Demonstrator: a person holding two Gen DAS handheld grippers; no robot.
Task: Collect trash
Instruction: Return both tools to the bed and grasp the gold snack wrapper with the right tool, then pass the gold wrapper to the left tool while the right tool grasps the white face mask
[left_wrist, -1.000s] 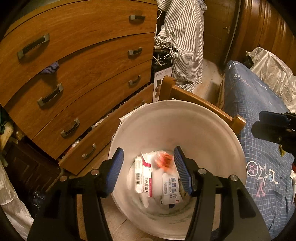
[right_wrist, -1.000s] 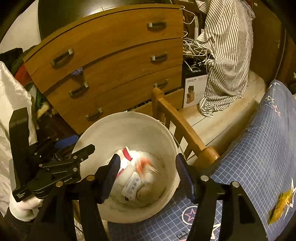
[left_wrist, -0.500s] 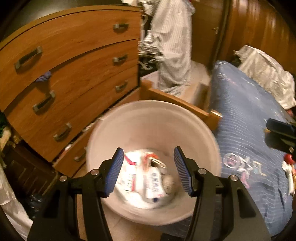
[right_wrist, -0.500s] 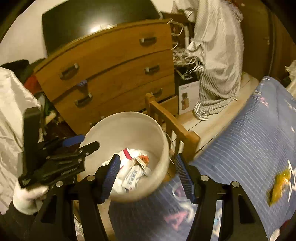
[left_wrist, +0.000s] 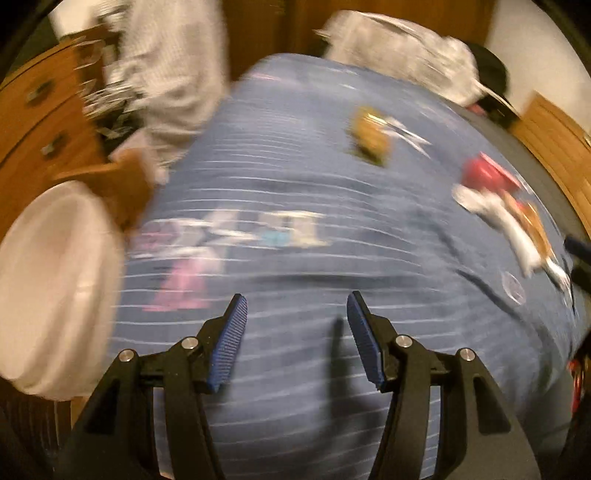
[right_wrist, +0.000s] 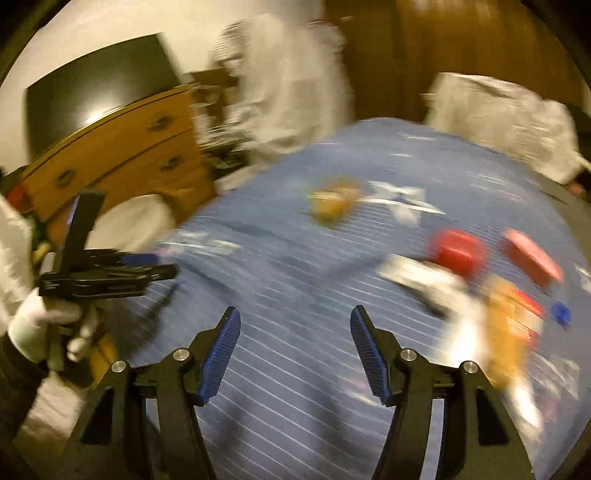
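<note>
Here both the left claw (left_wrist: 293, 319) and right claw (right_wrist: 293, 334) gape empty.

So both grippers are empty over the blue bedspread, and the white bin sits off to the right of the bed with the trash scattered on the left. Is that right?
Not quite: the sides are swapped. In the left wrist view the white bin is at the left edge, and the trash lies on the right of the blue bedspread. The rest holds: the left gripper and right gripper have nothing between their fingers.
</note>
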